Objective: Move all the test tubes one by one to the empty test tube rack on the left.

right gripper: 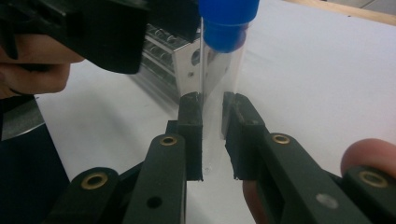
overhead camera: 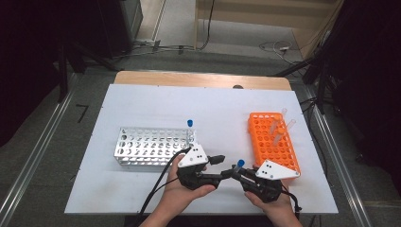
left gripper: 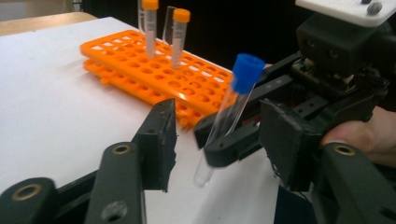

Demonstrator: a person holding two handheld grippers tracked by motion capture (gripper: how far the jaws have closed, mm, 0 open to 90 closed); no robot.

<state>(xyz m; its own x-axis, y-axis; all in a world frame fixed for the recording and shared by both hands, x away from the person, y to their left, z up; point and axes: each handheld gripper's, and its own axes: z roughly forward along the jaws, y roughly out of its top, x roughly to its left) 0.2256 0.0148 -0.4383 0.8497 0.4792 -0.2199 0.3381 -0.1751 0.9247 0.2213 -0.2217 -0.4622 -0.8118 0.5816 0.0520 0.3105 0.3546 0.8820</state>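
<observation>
A clear tube with a blue cap is held upright, just above the white table, near the front edge. My right gripper is shut on the lower part of the blue-capped tube. My left gripper faces it from the left. Its jaws stand on either side of the tube without touching it. In the high view the left gripper and the right gripper meet tip to tip between the two racks.
A silver metal rack stands to the left with one blue-capped tube at its far right corner. An orange rack to the right holds a few orange-capped tubes. The white board's front edge is close.
</observation>
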